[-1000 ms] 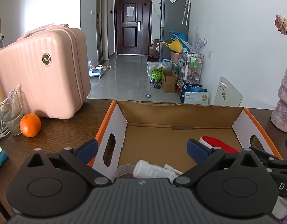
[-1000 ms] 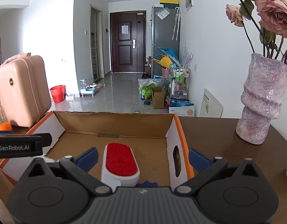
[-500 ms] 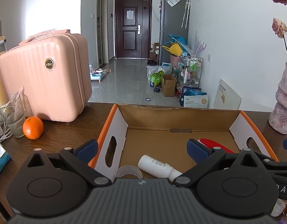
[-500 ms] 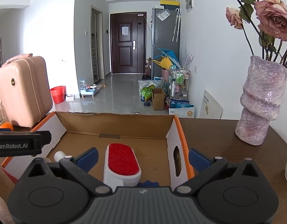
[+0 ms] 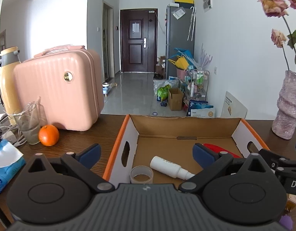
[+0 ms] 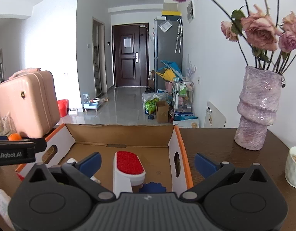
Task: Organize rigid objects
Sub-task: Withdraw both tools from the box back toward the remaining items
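Note:
An open cardboard box (image 5: pixel 186 123) (image 6: pixel 121 134) with orange edges sits on the dark table. Inside lie a white bottle (image 5: pixel 168 166), a clear tape ring (image 5: pixel 141 174), a red-and-white lint brush (image 6: pixel 128 165) (image 5: pixel 221 149) and a blue ridged cap (image 6: pixel 152 187). My left gripper (image 5: pixel 146 152) hovers open above the box's near left side, nothing between its blue pads. My right gripper (image 6: pixel 147 160) is open too, held over the box's near right wall, empty. Each gripper shows at the edge of the other's view.
A pink suitcase (image 5: pixel 57 90), a glass (image 5: pixel 30 127), an orange (image 5: pixel 48 135), a thermos (image 5: pixel 7 80) and a tissue pack (image 5: pixel 5 165) stand left of the box. A purple vase of roses (image 6: pixel 257 111) and a small cup (image 6: pixel 294 166) stand on the right.
The white bottle left the left gripper's fingers and now lies on the box floor. Both grippers have risen and drawn back a little from the box.

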A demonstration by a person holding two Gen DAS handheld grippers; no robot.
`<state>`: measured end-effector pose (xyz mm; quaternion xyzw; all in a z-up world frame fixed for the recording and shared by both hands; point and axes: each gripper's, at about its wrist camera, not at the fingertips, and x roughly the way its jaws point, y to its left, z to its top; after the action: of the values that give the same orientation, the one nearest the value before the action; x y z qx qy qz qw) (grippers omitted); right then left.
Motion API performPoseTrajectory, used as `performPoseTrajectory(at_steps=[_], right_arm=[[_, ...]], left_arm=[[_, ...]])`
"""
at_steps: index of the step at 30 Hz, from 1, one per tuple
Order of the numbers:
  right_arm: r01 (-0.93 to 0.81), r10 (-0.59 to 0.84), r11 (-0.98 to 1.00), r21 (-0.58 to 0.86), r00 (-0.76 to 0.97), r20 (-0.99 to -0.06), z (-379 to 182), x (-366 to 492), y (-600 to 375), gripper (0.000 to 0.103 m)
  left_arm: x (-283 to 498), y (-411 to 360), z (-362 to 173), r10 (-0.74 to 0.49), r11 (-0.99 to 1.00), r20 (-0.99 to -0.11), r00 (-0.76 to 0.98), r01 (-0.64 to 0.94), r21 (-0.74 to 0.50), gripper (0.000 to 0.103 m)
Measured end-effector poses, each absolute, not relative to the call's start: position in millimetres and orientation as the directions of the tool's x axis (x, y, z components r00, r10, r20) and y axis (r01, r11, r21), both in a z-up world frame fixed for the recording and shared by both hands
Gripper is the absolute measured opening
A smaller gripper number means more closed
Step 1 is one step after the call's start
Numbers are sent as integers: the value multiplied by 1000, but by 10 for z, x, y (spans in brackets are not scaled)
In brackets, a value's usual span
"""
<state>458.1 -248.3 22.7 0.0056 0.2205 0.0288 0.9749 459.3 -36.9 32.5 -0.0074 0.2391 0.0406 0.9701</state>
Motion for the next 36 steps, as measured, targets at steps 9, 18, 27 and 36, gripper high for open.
performPoseTrajectory(at_steps=[9,18,27,36], right_arm=[[-71,69,997,8,919,-389,272,4090,-2436,103],[-90,83,996,-2,928,-364,300,3622,-2332,103],[-98,93,995,5,928,-360,249,3163,-2301,103],[-100,88,995,-9,911,-404,38,2768,-2275,103]], left_arm=[[4139,-275,393,69,997,-429,901,-72,10,103],[3673,-160,420,70,997,-405,912,-70,13,103],[3214,-95,387,63,998,-399,915,-57,26,103],[2859,-55,219,48,999,-426,904,-35,38,103]])
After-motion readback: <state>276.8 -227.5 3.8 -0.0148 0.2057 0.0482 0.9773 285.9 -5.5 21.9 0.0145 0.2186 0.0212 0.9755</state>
